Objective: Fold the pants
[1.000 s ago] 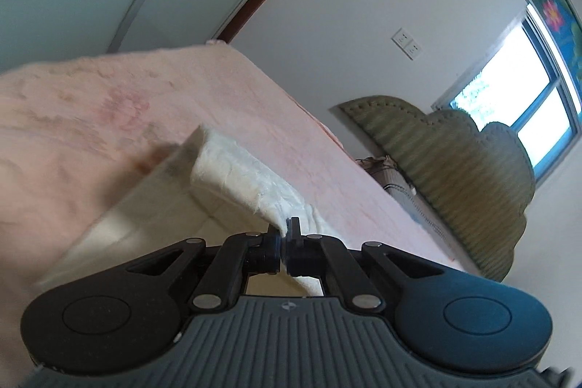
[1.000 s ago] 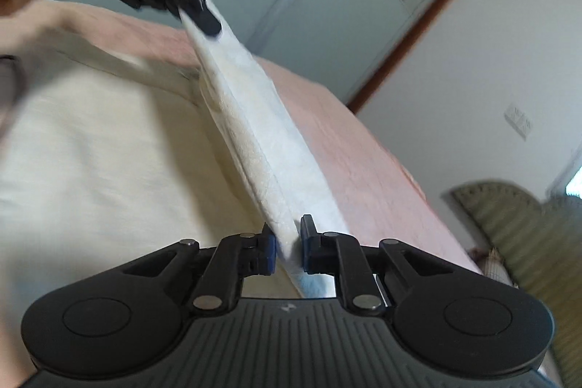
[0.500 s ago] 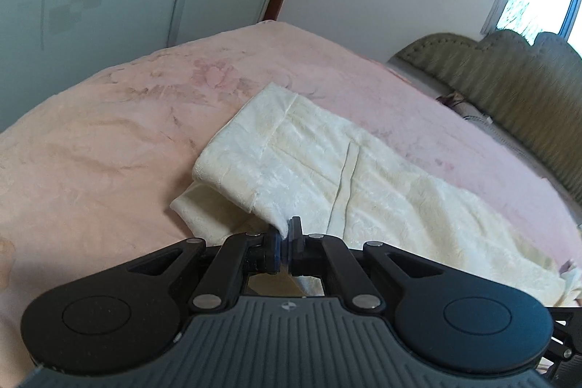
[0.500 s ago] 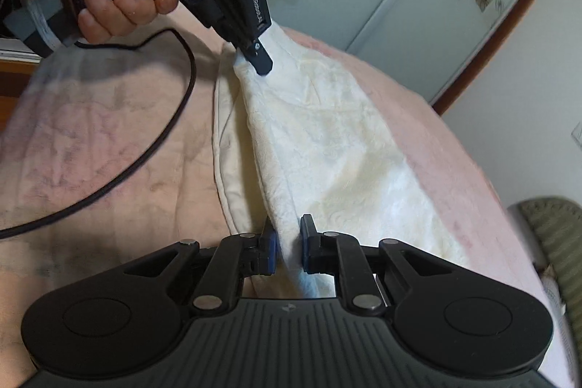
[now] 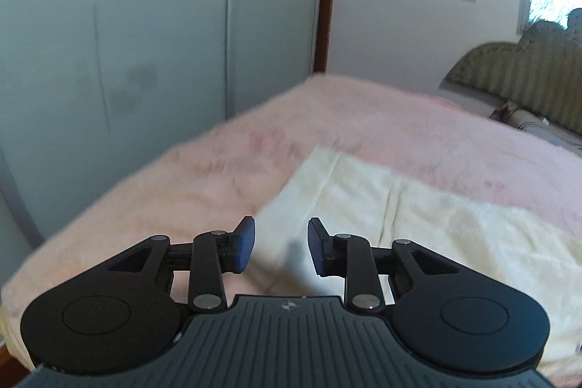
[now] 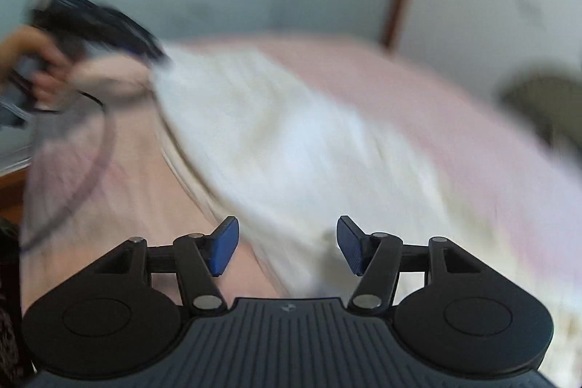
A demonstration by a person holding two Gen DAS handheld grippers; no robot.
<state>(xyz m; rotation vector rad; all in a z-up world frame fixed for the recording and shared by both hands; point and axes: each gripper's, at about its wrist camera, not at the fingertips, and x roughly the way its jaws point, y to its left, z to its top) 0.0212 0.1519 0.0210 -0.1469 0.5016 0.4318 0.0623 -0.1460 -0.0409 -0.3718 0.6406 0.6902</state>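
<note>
Your left gripper is released — so is your right gripper. The cream pants lie on the pink bed, near its far corner.

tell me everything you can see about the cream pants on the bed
The pants are a cream, textured fabric, lying flat on the pink blanket and folded over, so a lower layer's edge shows along one side. A stitched seam runs across the top layer. The left gripper and right gripper both hover open over the near edge, gripping nothing. The right wrist view is blurred, so finer detail is lost.
</note>
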